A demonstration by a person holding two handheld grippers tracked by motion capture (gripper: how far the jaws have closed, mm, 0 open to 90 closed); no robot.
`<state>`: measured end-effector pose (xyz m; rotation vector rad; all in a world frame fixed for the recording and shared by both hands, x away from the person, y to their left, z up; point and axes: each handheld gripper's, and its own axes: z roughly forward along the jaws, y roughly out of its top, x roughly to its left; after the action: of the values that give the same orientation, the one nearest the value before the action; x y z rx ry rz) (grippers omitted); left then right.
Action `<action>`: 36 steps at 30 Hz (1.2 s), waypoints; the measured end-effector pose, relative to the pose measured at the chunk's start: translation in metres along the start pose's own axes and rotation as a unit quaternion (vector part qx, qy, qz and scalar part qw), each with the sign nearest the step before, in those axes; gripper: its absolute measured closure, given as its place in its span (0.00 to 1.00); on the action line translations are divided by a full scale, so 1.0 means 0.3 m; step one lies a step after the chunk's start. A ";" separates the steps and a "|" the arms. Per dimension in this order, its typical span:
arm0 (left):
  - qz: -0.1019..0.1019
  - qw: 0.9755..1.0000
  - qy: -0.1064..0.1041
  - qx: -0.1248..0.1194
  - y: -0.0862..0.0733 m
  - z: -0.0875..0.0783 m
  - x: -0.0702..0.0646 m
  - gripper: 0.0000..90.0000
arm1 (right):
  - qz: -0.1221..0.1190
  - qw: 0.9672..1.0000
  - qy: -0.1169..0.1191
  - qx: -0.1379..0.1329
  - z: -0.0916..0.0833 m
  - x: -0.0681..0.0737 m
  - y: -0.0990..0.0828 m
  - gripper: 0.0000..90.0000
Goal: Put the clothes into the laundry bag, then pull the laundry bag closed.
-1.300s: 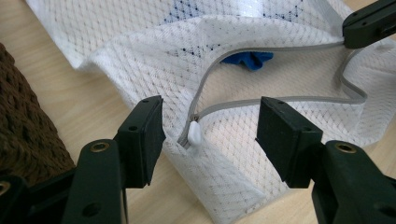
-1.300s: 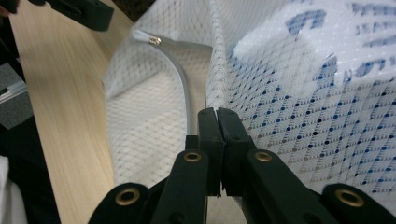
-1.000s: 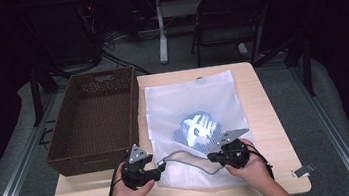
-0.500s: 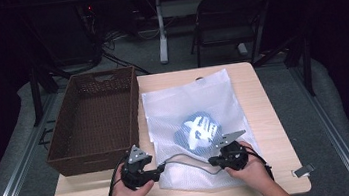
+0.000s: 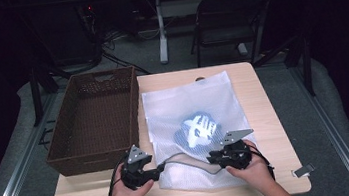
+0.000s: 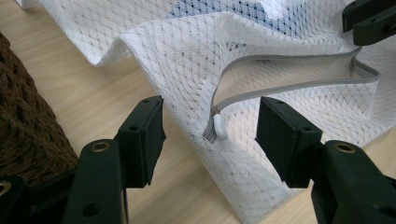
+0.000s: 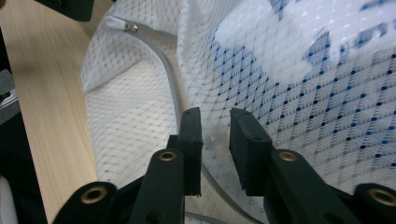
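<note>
Dim room, dark floor, a folding chair (image 5: 230, 18) behind a pale wooden bench (image 5: 265, 117). On the bench a white mesh bag (image 5: 203, 99) lies flat beside a brown wicker basket (image 5: 95, 120), with a blue-and-white item (image 5: 197, 128) showing through the mesh. The bag's near edge is open, its grey zipper (image 5: 185, 159) curving between the two grippers. The left gripper (image 5: 147, 174) sits at the bag's near left corner, jaws apart on either side of the white zipper pull (image 6: 219, 128), not touching it. The right gripper (image 5: 218, 157) is at the near right; its jaws have just been opening, with mesh and zipper tape between them, no longer pinched.
</note>
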<state>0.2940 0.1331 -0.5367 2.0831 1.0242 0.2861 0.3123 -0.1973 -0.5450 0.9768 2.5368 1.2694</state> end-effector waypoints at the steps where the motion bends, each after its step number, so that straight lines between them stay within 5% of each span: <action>1: -0.001 1.000 0.000 0.000 0.000 0.000 -0.003 0.46 | 0.000 1.000 0.000 -0.005 -0.004 0.002 0.002 0.78; 6: 0.017 1.000 0.010 -0.001 0.001 -0.003 -0.010 0.50 | -0.011 1.000 -0.010 -0.023 -0.023 0.018 0.014 0.74; 15: 0.020 1.000 0.010 -0.005 -0.001 -0.015 -0.011 0.56 | -0.033 0.998 -0.026 -0.054 -0.034 0.058 0.036 0.70; 36: -0.027 0.999 0.000 0.031 -0.036 0.036 -0.003 0.52 | -0.027 0.998 -0.017 -0.062 -0.004 0.100 0.060 0.67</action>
<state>0.2926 0.1306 -0.5517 2.1064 1.1008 0.2288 0.2972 -0.1721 -0.5259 0.8909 2.4089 1.3656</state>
